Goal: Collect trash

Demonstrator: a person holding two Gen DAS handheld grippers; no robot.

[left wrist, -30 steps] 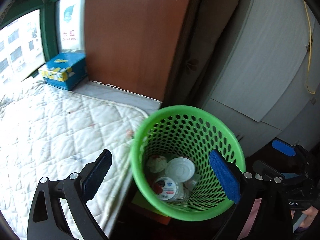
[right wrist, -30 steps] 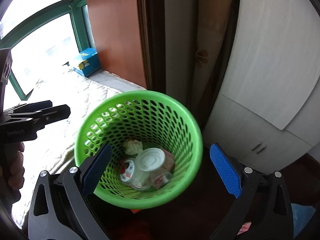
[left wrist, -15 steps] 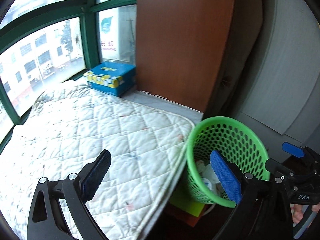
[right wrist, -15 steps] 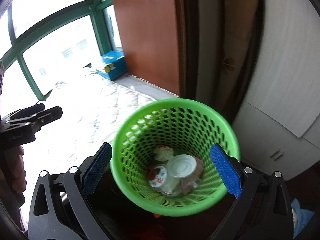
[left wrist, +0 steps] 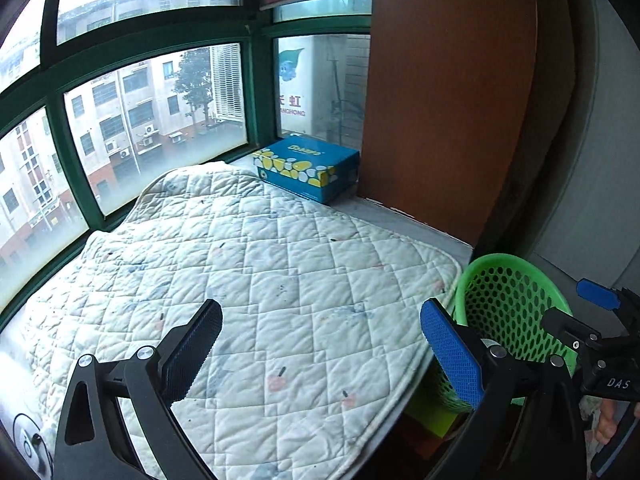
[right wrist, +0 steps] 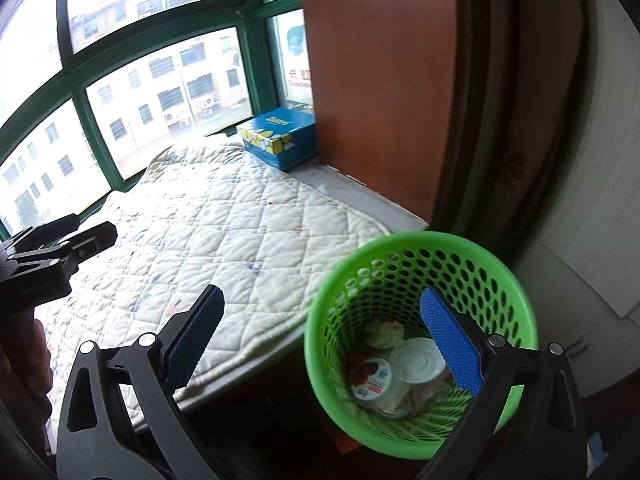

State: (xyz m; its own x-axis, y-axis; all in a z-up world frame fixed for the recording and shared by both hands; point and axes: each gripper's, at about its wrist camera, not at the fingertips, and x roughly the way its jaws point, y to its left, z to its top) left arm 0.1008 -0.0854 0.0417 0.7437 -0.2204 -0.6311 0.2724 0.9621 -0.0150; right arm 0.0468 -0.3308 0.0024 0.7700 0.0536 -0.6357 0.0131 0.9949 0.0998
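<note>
A green perforated waste basket (right wrist: 420, 248) stands on the floor beside the quilted window-seat pad (right wrist: 240, 232). It holds plastic cups with white lids (right wrist: 416, 364) and a crumpled tissue (right wrist: 386, 332). My right gripper (right wrist: 322, 344) is open and empty, just above the basket's left rim. My left gripper (left wrist: 322, 356) is open and empty, over the quilted pad (left wrist: 240, 280), with the basket (left wrist: 508, 304) to its right. The right gripper also shows at the right edge of the left wrist view (left wrist: 592, 320), and the left gripper at the left edge of the right wrist view (right wrist: 68, 240).
A blue and yellow tissue box (left wrist: 306, 168) sits at the back of the pad by the green-framed window (left wrist: 256, 92). A brown wooden panel (left wrist: 448, 100) and a white cabinet (right wrist: 580, 240) stand behind the basket.
Both grippers have swung left, away from the basket toward the window seat. The basket has shifted to the right in both views. Both stay open and empty.
</note>
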